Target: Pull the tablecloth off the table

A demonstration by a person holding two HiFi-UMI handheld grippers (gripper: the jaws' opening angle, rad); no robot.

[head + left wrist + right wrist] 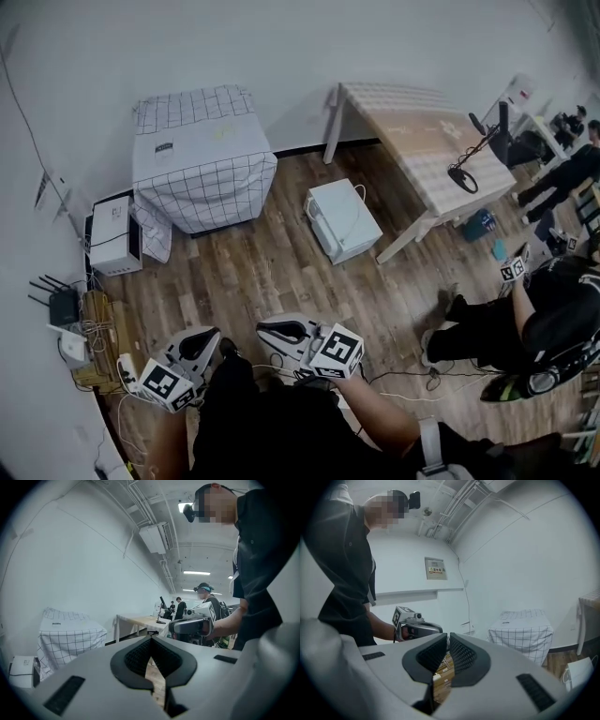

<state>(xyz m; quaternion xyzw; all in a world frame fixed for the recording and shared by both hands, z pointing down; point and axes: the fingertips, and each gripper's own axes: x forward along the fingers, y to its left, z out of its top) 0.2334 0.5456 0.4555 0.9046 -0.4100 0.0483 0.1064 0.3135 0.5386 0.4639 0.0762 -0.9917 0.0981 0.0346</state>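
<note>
**Grippers idle, cloth well out of reach**

The checked tablecloth (202, 155) drapes over its table, hiding it, across the wooden floor (248, 272) from the person. The left gripper (197, 345) and right gripper (284, 330) are near the body with jaws pressed together on nothing, probably because the approach hasn't begun.

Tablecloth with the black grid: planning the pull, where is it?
Head view, upper left: the tablecloth sits against the wall, left of the long table.

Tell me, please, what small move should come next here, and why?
Probably step toward the checked tablecloth and open up on arrival: the left gripper and right gripper are both shut, empty and well short of it.
</note>
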